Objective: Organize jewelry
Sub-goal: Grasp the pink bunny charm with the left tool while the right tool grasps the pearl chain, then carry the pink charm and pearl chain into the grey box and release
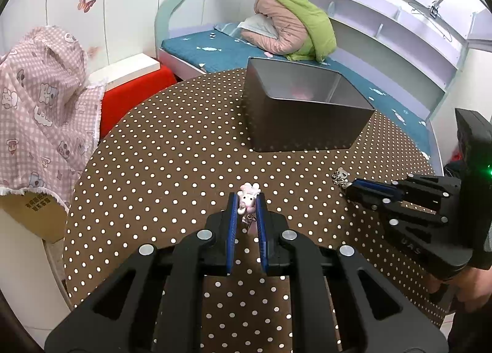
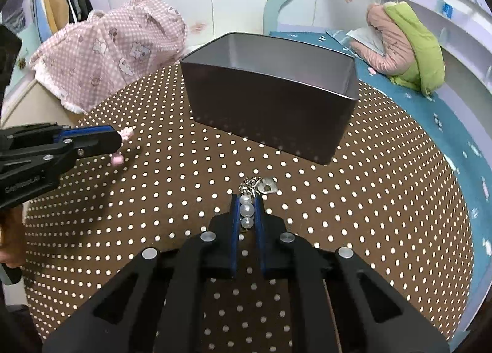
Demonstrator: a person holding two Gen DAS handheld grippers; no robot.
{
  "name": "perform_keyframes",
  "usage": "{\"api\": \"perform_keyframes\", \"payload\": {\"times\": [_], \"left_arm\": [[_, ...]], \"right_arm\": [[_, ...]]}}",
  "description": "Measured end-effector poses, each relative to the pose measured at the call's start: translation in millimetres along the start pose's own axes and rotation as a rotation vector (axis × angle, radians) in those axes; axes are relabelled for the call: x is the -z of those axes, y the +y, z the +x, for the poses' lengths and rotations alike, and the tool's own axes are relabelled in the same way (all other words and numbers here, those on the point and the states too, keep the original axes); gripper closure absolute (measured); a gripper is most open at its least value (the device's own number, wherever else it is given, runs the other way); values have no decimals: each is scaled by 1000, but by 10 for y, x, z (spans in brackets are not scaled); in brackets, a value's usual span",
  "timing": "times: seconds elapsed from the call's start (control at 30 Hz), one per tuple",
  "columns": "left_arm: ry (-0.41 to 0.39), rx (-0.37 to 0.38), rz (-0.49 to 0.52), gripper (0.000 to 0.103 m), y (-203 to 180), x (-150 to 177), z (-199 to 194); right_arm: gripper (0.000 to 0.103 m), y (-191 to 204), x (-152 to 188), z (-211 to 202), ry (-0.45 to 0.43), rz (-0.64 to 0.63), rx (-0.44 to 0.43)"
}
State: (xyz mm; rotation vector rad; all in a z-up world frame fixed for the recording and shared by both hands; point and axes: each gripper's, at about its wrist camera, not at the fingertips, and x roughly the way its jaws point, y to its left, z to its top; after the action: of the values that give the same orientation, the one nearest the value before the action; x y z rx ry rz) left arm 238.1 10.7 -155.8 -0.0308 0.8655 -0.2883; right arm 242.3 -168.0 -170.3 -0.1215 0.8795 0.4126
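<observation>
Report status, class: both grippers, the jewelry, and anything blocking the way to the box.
Left gripper shut on pink pig charm. Right gripper shut on pearl bracelet, chain end on the table. Metal box open, path clear.

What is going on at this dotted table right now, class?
A person is sorting jewelry with a hand-held gripper in each hand. The left hand-held gripper is shut on a small pink pig charm. The right hand-held gripper is shut on a pearl bracelet, whose chain and heart tag trail onto the polka-dot tablecloth. The open grey metal box stands just beyond both; nothing has gone in from either gripper yet.
</observation>
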Motion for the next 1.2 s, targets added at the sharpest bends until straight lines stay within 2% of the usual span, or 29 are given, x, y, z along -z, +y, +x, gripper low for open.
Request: {"api": "perform_keyframes", "payload": {"times": [0.27,0.6,0.93,1.2], "left_arm": [[-20,8,3,91,-36,-34,-96],[-107,17,35,90,-126,-318,-452],[-219,38,90,90,-228,-888,-921],[-294,78,126,90,-409,-1462,-1143]], "right_arm": [[95,-134,-101,-416,-69,37,-30],[95,-99,-411,-917,-184,-10,-14],[95,-32,-861,-1515,-350,-85,-8],[95,-128,-1278,-1584,-401,-91,-26]]}}
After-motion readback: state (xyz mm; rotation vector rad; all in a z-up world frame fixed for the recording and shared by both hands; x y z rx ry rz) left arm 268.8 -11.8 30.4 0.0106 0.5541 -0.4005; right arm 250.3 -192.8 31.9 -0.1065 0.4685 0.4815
